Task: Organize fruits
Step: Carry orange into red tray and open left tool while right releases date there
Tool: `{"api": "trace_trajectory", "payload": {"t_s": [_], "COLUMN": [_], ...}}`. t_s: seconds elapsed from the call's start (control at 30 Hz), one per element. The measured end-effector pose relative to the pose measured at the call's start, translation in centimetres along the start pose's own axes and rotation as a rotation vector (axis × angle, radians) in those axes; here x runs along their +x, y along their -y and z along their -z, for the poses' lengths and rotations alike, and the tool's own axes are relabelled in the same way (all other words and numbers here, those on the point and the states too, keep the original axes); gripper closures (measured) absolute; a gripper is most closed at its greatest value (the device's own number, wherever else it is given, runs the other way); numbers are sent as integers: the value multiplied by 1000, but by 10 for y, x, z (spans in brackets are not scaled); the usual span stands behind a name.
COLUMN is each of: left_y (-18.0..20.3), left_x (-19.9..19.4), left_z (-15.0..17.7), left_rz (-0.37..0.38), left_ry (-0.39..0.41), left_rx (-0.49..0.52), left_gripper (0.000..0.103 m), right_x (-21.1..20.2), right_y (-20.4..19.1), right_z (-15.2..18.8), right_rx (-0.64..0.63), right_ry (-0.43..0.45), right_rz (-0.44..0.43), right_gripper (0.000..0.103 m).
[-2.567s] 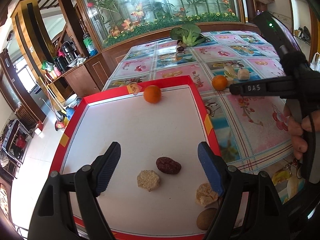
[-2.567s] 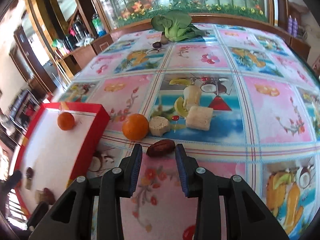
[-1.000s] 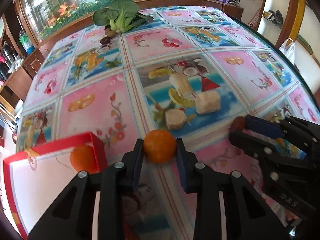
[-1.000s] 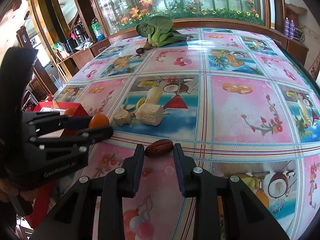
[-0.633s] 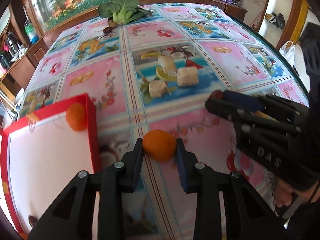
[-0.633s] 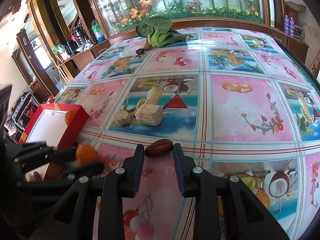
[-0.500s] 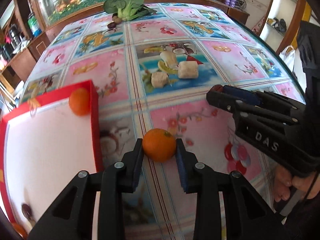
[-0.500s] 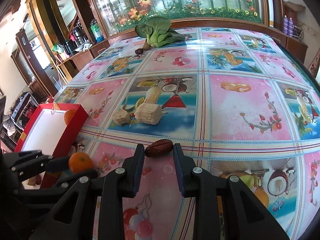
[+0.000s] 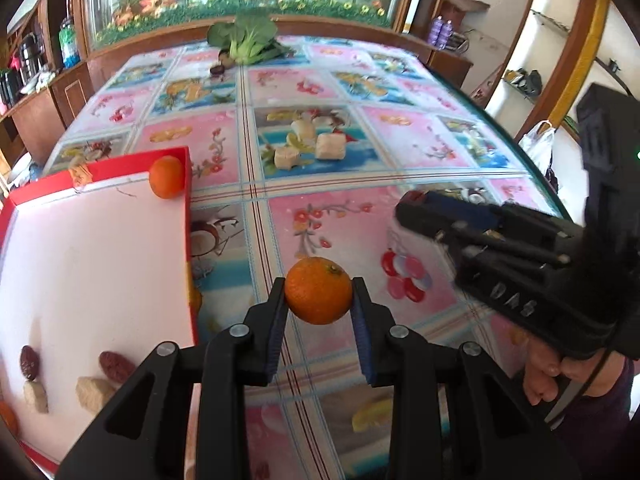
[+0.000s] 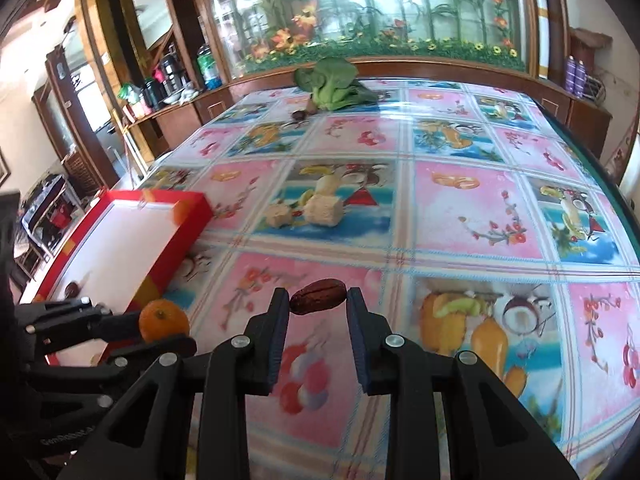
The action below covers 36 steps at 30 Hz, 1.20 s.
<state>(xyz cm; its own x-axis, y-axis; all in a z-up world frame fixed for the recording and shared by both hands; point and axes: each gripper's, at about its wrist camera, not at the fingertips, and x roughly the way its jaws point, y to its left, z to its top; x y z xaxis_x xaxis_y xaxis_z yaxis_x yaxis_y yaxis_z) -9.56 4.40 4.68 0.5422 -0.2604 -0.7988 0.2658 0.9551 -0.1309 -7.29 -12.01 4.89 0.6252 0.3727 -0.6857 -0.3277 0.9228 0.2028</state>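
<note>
Left hand-held gripper (image 9: 319, 300) is clamped on an orange (image 9: 319, 290), held above the table (image 9: 420, 128) just right of the red tray (image 9: 188, 240). Both pads touch the fruit's sides; stem end faces up-right. From the right wrist view the same orange (image 10: 164, 319) sits at the tips of the left hand-held gripper (image 10: 166, 330), close to the tray's near corner.

Right hand-held gripper (image 10: 318, 308) is closed narrow around a brown date (image 10: 318, 301), pinched lengthwise between the pads, above a pink square of the tablecloth. In the left wrist view the right hand-held gripper (image 9: 404, 210) shows side-on; date barely visible at its tip. A hand (image 9: 560, 376) grips its handle.

Tray (image 10: 188, 208) has a white floor. Inside: another orange (image 9: 167, 177) at the far right corner against the wall, two dates (image 9: 116, 364) and two pale biscuit-like pieces (image 9: 92, 394) near the front, something orange cut off at the frame's edge.

On the table further out: two pale blocks (image 9: 330, 146) side by side on a blue square. A leafy green vegetable (image 9: 244, 38) at the far edge, small dark items beside it, too small to tell.
</note>
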Motion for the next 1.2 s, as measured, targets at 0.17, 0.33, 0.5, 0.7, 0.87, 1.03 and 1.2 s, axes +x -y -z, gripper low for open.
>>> {"api": "trace_trajectory", "payload": {"t_s": [0.17,0.33,0.5,0.7,0.87,1.03,1.2], "left_y": [-8,-36,-72,-111,-130,-141,-140], "left_x": [-25,-45,-61,-72,-75,-68,-63], "left_z": [12,31,51,63,67,75,76], "left_rz": [-27,-84,-141,-249,-323,-348,-354], "left_ry": [63,104,117,144,159,135,118], "left_rx": [6,-29,-89,-150,-164,-177,-177], "left_gripper": [70,70,70,70,70,70,70], "right_x": [-2,-2,-1,-1,9,23,32], "right_y": [-22,-52,-80,-120,-159,-174,-176], "right_z": [7,12,15,10,10,17,25], "right_rx": [-33,-78,-114,-162,-228,-263,-271], "right_ry": [-18,-21,-19,18,-8,-41,-73], "right_rz": [-31,-60,-112,-194,-252,-258,-244], "right_gripper": [75,75,75,75,75,75,75]}}
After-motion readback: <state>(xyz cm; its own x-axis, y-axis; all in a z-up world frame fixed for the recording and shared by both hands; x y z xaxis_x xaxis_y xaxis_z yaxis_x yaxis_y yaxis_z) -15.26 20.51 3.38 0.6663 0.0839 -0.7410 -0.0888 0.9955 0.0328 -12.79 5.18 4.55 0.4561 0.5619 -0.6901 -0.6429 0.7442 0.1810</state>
